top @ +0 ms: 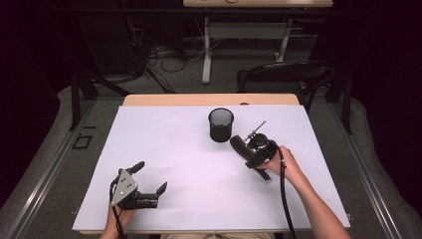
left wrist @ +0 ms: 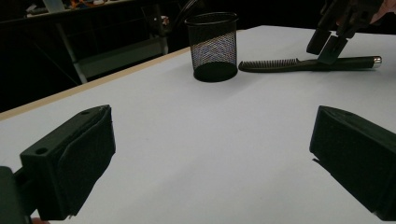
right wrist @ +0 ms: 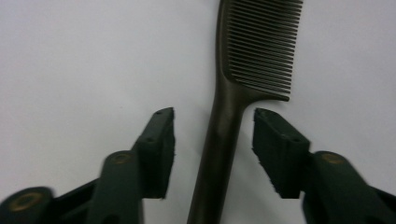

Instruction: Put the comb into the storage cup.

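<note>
Jaws of the right gripper (right wrist: 214,140) stand half spread, one on each side of the slim dark plastic comb's (right wrist: 233,116) handle, with a strip of bare surface showing between each pad and the handle; nothing is pinched yet. The comb lies flat on the white table sheet (right wrist: 70,56), its toothed half reaching ahead of the jaws and its handle running back between them. Risk lies in that smooth, tapering handle: it sits slightly nearer the right-hand pad, so an uneven close could nudge it sideways or spin it on the sheet. A grip this close to the teeth may also let the long, metal-tipped handle droop. Beyond the comb's teeth stands the black mesh pen cup (top: 221,124), light enough to topple if struck. Well apart, the left gripper (top: 149,178) rests spread wide, holding nothing.
</note>
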Demonstrator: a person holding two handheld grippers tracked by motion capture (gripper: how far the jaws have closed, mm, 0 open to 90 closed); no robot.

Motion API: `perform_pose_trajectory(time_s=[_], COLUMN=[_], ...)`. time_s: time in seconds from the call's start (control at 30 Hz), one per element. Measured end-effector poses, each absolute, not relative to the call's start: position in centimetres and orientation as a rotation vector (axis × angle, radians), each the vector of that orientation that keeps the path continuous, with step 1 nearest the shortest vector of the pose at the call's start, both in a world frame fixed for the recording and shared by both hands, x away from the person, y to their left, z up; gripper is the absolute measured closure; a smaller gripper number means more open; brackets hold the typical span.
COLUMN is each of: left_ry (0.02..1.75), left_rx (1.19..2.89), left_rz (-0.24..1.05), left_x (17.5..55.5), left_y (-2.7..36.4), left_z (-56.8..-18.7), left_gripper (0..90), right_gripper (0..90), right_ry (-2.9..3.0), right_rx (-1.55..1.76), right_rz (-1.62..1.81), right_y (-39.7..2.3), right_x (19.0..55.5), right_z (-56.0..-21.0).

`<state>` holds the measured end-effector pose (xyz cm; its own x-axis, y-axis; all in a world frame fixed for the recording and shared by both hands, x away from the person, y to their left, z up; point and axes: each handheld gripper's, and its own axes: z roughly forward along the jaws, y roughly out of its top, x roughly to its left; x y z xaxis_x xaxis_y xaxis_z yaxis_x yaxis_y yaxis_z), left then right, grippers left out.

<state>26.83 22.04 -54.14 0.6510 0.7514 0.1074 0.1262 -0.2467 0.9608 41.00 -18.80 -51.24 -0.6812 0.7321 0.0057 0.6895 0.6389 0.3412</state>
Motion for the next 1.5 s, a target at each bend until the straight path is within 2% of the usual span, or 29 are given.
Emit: perform_pose_trajectory(time_s=[0.07,0.33,0.4,0.57,0.67,0.87,0.93,0.97,1.0,1.03,1.07,1.1,1.13,1.17,1.5], left_ry=[0.711,0.707,0.705,0.706,0.705,0.702,0.701,0.701,0.701,0.702,0.702,0.703,0.703,0.703,0.705], left_rx=[1.747,1.749,1.751,1.75,1.748,1.748,1.748,1.748,1.749,1.747,1.748,1.747,1.748,1.748,1.747], left_rz=[0.692,0.683,0.684,0.684,0.684,0.686,0.687,0.687,0.688,0.687,0.686,0.685,0.685,0.685,0.686], left_x=[26.8,26.9,26.9,26.9,26.9,26.9,26.9,26.9,26.9,26.9,26.9,26.9,26.9,26.9,26.9], left_y=[22.0,21.9,21.9,22.0,22.0,22.0,22.0,22.0,22.0,22.0,22.0,22.0,22.0,22.0,22.0], left_z=[-54.1,-54.1,-54.1,-54.1,-54.1,-54.1,-54.1,-54.1,-54.1,-54.1,-54.1,-54.1,-54.1,-54.1,-54.1], left_gripper=[0.2,0.1,0.1,0.1,0.1,0.1,0.1,0.1,0.1,0.1,0.2,0.1,0.2,0.2,0.1], right_gripper=[55.8,61.7,63.2,66.8,71.4,72.7,72.8,72.8,72.8,72.8,72.8,72.8,72.7,72.7,72.7], right_ry=[2.724,2.751,2.711,2.747,2.653,2.706,2.631,2.676,2.802,2.831,2.823,2.735,2.685,2.657,2.642], right_rx=[1.221,1.311,1.311,1.349,1.416,1.434,1.52,1.494,1.381,1.337,1.351,1.467,1.417,1.497,1.425], right_rz=[0.468,0.348,0.476,0.343,0.5,0.397,0.573,0.487,0.199,0.153,0.171,0.367,0.549,0.536,0.637], right_y=[-18.8,-18.8,-18.8,-18.6,-18.4,-19.2,-19.3,-19.5,-20.0,-20.2,-20.3,-20.3,-20.6,-20.5,-21.5], right_x=[41.2,41.9,42.0,42.4,42.2,42.5,42.1,42.2,42.7,42.9,42.8,42.1,42.1,41.7,41.3], right_z=[-51.3,-51.7,-52.5,-52.6,-53.4,-52.6,-53.1,-52.7,-51.2,-50.9,-50.9,-51.6,-52.3,-52.2,-52.1])
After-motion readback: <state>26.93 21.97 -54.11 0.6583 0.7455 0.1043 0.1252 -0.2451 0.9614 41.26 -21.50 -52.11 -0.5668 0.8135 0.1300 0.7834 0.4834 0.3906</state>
